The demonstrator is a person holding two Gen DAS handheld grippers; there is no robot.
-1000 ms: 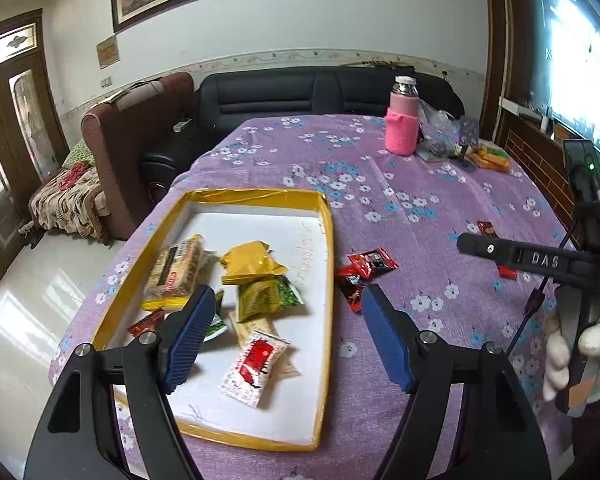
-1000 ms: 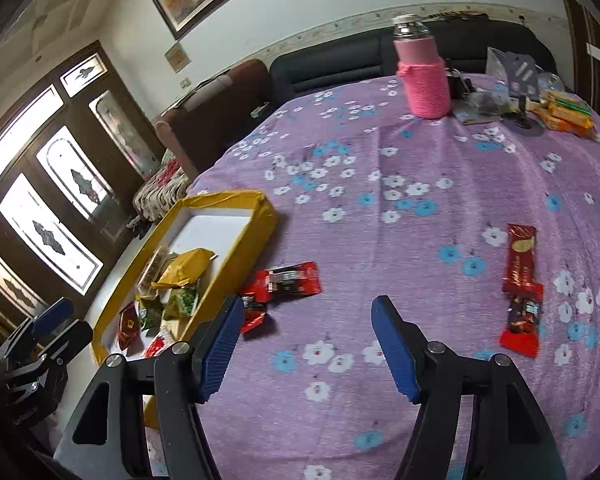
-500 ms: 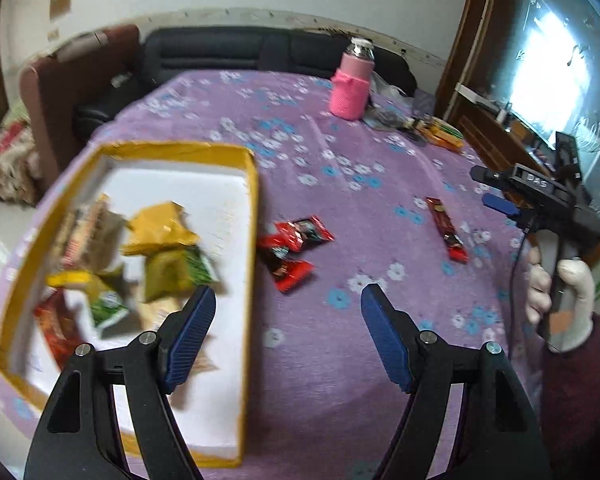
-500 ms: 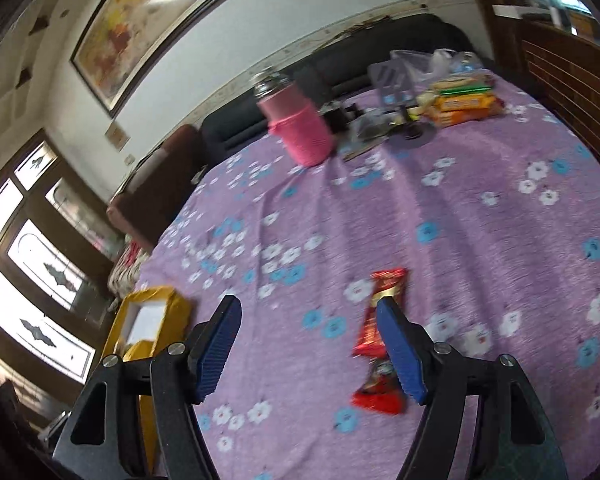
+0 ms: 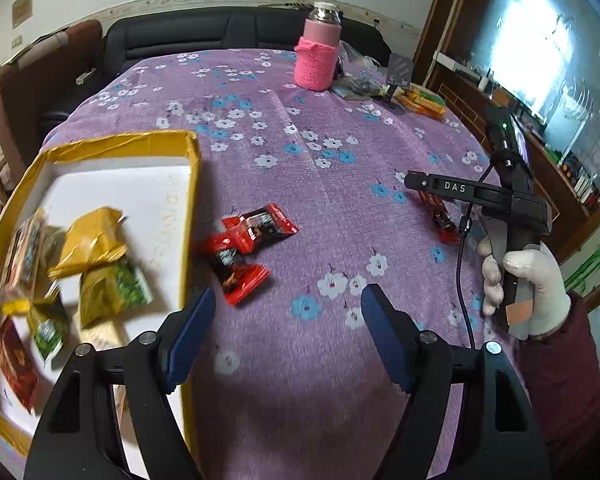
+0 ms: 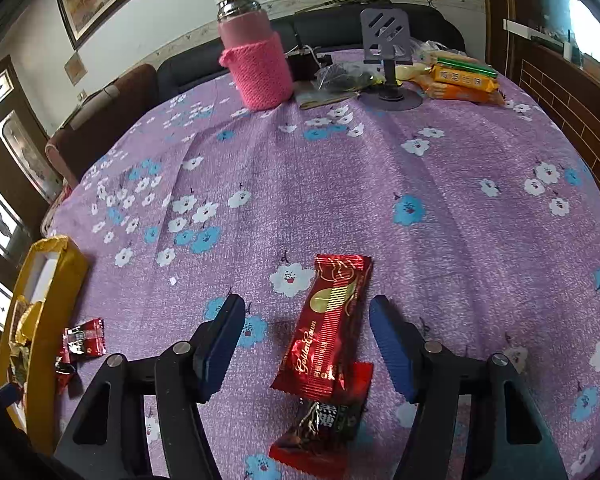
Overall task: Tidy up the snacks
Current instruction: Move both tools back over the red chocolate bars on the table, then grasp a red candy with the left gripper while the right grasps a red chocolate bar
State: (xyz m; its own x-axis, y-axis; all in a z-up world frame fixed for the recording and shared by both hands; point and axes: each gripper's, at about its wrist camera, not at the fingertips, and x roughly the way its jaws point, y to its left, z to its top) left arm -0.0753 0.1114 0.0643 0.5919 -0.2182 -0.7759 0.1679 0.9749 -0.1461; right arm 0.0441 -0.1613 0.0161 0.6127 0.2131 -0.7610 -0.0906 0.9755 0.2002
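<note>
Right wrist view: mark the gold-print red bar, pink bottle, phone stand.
gold-print red bar [image 6: 327, 324], right wrist view, wrapper middle
pink bottle [image 6: 257, 68], right wrist view, knit sleeve
phone stand [image 6: 387, 32], right wrist view, back plate

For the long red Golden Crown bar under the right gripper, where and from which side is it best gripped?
Grip the long red bar across its narrow width near the middle, coming from above. It lies flat on the tablecloth, its near end overlapping a smaller red packet. The right gripper already straddles its long sides, jaws closing, pads not yet touching.
</note>
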